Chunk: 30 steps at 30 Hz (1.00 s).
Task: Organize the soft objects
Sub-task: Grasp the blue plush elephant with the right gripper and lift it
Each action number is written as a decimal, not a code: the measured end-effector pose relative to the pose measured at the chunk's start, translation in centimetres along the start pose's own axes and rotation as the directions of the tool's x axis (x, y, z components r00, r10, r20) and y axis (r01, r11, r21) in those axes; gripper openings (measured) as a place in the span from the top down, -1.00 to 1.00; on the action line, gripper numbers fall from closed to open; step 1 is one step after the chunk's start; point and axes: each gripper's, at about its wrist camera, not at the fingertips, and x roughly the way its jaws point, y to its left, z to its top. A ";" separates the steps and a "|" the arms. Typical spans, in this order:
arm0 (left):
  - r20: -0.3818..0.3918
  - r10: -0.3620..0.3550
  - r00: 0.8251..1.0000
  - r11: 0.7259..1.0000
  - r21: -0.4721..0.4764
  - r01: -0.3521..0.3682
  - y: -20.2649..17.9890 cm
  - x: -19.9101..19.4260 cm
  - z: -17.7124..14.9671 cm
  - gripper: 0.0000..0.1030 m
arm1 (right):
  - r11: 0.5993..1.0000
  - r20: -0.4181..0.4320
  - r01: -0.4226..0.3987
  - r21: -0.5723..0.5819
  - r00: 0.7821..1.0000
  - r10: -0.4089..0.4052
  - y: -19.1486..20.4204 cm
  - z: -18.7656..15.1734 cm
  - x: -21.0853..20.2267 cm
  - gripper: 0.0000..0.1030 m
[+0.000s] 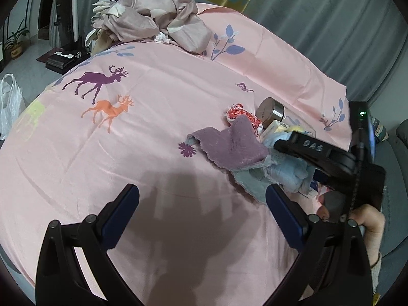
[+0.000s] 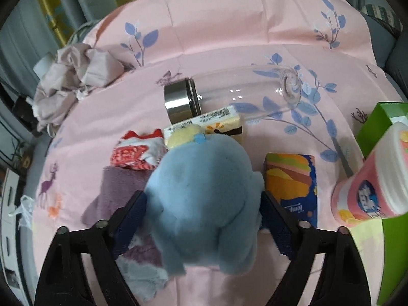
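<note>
**Blue plush between the right gripper's fingers, left gripper spread over bare sheet**

One blue plush toy (image 2: 204, 199) sits between the fingers of the right gripper (image 2: 204, 204). The dark pads flank its sides and seem to touch the fur, but whether they press on it cannot be told. No earlier view is at hand to compare. The left gripper (image 1: 202, 199) is spread wide with nothing between its fingers, only pink bedsheet (image 1: 127, 140) and shadow below.

Counted around the right gripper: one purple towel (image 2: 119, 186) under and to the left of the plush, one red-and-white patterned cloth (image 2: 139, 154) just ahead-left, one small yellow soft item (image 2: 182, 135) touching the plush's far end, one barcode-labelled packet (image 2: 216, 121) ahead, one glass bottle with a steel cap (image 2: 182, 100) lying on its side beyond that, one tissue pack (image 2: 290, 183) just to the right, one pink tub (image 2: 372, 186) farther right beside one green box (image 2: 382, 117). One crumpled beige cloth heap (image 2: 74, 81) lies far ahead-left.

In the left wrist view the towel and plush lie ahead-right of the left gripper, close to its right finger. Open sheet stretches ahead and left of it, up to the printed deer (image 1: 98, 81). The sheet's edge falls away at left toward the floor.
</note>
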 end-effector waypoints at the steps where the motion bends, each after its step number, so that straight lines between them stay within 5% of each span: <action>1: -0.003 -0.002 1.000 1.000 -0.001 0.002 0.0 0.1 0.0 -0.92 | 1.000 -0.009 -0.014 0.000 1.000 0.014 -0.1 0.0 0.4 -0.51; 3: -0.005 -0.004 1.000 1.000 -0.004 0.004 0.1 0.1 0.0 -0.92 | 0.999 -0.027 -0.046 0.005 0.999 0.046 -0.2 -0.1 1.0 -0.22; 5: -0.006 -0.003 1.000 1.000 0.000 0.003 0.0 0.1 0.0 -0.92 | 0.998 -0.012 -0.061 0.003 0.998 0.061 -0.5 -0.2 0.5 -0.14; 10: -0.011 -0.010 1.000 1.000 0.001 0.010 -0.2 0.2 -0.1 -0.93 | 0.995 0.008 -0.081 -0.051 0.997 0.082 -0.7 -1.0 -2.1 -0.12; 15: -0.020 -0.015 1.000 1.000 0.000 0.015 -0.2 0.2 -0.1 -0.93 | 0.978 0.009 -0.188 -0.091 0.982 0.189 -1.9 -2.6 -6.5 -0.12; 23: -0.013 -0.021 1.000 1.000 0.002 0.021 -0.3 0.0 -0.3 -0.94 | 0.932 -0.185 -0.330 -0.148 0.935 0.302 -3.0 -7.3 -7.7 -0.12; 30: -0.037 -0.063 0.997 0.998 0.030 0.064 -1.1 0.3 -0.8 -0.94 | 0.932 -0.265 -0.349 -0.095 0.912 0.314 -4.1 -9.1 -4.2 -0.21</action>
